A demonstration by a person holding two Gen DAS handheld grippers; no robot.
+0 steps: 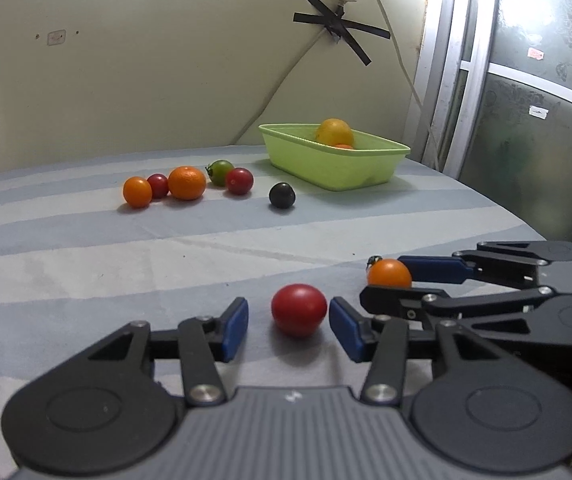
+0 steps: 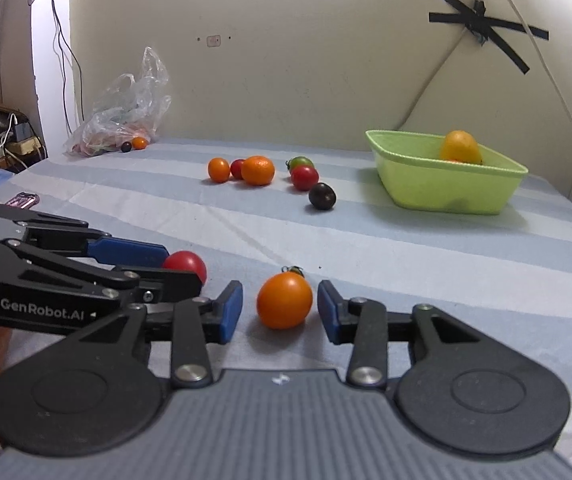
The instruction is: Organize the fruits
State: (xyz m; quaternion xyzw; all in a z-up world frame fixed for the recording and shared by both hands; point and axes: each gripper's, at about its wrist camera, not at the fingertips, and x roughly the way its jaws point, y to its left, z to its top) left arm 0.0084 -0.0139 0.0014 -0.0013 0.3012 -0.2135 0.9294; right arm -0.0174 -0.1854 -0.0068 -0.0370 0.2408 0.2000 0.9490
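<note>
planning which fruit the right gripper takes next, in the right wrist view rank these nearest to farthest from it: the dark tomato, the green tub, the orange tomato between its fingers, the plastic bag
1. orange tomato, between the open fingers of the right gripper, untouched.
2. dark tomato, mid-table, slightly right.
3. green tub, right side, just beyond the dark tomato.
4. plastic bag, far left, against the wall.

Left tongs (image 1: 289, 326): blue pads parted around a red tomato (image 1: 298, 309) lying on the striped cloth (image 1: 86, 264), gaps either side. Right tongs (image 1: 389, 276): entering from the right, an orange tomato (image 1: 389, 273) between the pads. Far side: green tub (image 1: 333, 168) holding a yellow-orange citrus (image 1: 334, 131); loose fruit cluster, mandarin (image 1: 186, 182) included; one dark fruit (image 1: 282, 195) apart.
</note>
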